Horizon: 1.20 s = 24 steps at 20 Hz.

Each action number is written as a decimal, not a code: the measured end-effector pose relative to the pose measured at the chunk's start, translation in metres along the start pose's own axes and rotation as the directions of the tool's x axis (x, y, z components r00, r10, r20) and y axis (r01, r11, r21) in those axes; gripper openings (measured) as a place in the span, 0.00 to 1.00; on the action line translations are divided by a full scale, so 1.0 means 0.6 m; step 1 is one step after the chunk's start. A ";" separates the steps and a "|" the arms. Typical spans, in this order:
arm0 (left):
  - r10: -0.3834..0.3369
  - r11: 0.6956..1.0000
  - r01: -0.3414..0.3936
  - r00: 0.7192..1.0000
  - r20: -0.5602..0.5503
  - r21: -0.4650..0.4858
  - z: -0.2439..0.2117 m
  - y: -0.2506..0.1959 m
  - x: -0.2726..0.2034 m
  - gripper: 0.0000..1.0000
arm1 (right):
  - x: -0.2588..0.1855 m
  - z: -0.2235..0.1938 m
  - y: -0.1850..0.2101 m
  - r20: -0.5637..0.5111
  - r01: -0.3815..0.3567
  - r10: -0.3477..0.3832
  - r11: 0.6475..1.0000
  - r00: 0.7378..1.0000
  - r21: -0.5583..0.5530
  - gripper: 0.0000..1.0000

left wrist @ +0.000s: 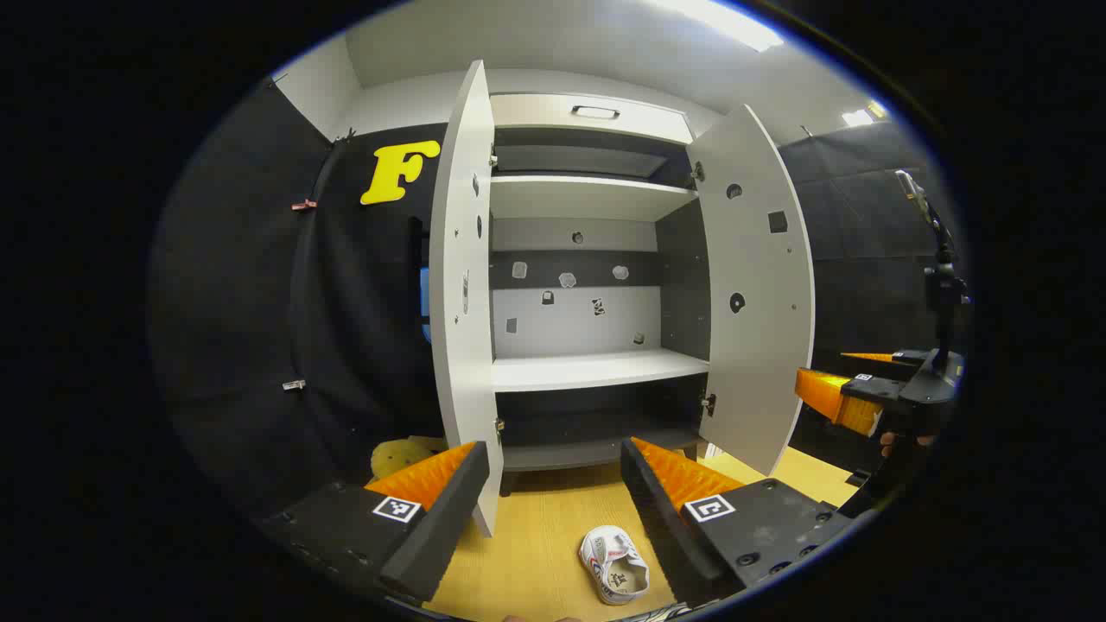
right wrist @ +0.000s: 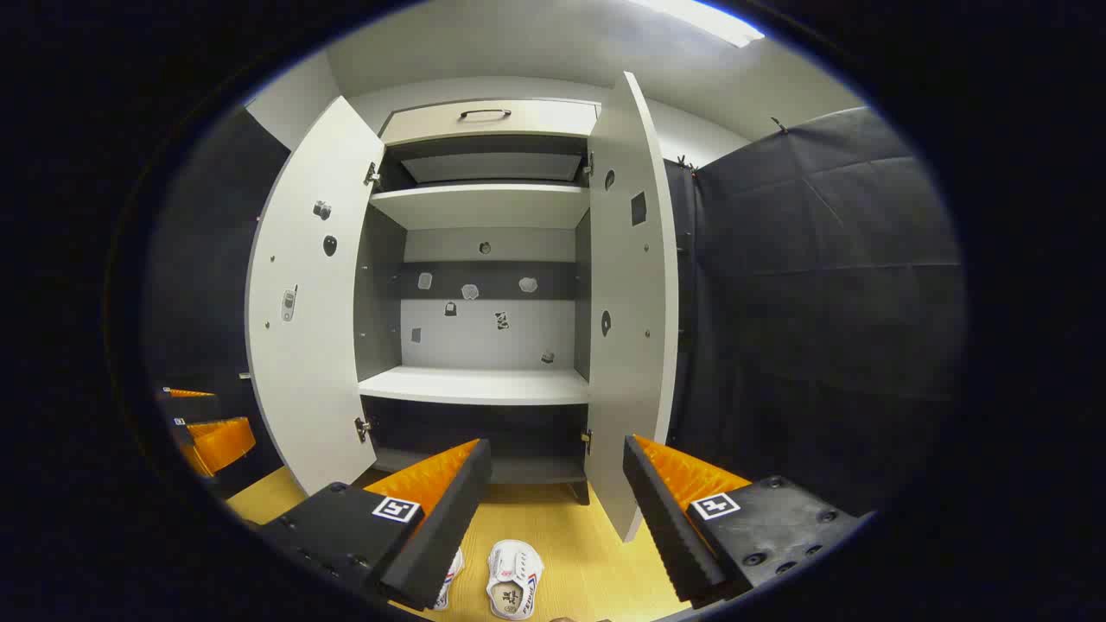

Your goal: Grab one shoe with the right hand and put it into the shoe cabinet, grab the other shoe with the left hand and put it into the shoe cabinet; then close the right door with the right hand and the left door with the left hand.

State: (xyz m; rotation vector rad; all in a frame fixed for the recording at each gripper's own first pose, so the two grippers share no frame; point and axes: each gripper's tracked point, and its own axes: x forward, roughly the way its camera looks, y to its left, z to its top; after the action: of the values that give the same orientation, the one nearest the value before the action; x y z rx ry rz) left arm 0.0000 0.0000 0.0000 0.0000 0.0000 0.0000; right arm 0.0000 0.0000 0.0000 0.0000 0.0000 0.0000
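The white shoe cabinet [left wrist: 596, 367] stands ahead with both doors swung open, the left door [left wrist: 462, 302] and the right door [left wrist: 760, 285]. A white shoe [left wrist: 613, 566] lies on the wooden floor below my left gripper [left wrist: 557, 484], which is open and holds nothing. In the right gripper view the cabinet [right wrist: 475, 384] is seen again, with one white shoe [right wrist: 514, 579] on the floor and a second shoe [right wrist: 451, 570] half hidden behind a finger. My right gripper [right wrist: 557, 484] is open and empty above them. The cabinet shelves are bare.
Black cloth walls close in on both sides. The right gripper [left wrist: 851, 397] hangs at the far right of the left gripper view, beside a dark stand [left wrist: 942, 276]. The left gripper [right wrist: 207, 436] sits at the left edge of the right gripper view. Light wooden floor [left wrist: 536, 536] runs before the cabinet.
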 end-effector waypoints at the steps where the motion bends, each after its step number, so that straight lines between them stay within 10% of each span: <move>1: -0.001 1.000 0.001 1.000 -0.003 -0.002 0.000 0.000 0.000 0.95 | 0.000 -0.002 0.001 -0.009 -0.003 0.003 1.000 1.000 0.003 0.98; 24: 0.164 0.986 -0.166 0.983 -0.081 -0.019 0.002 -0.046 0.049 0.95 | 0.085 -0.100 0.026 -0.196 -0.282 0.279 0.959 0.940 0.014 0.98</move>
State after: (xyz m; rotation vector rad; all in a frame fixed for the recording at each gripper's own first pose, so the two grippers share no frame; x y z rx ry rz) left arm 0.0296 -0.0273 0.0014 -0.0262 0.0796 0.1655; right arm 0.0509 0.0159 -0.0597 -0.0146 0.1980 0.2864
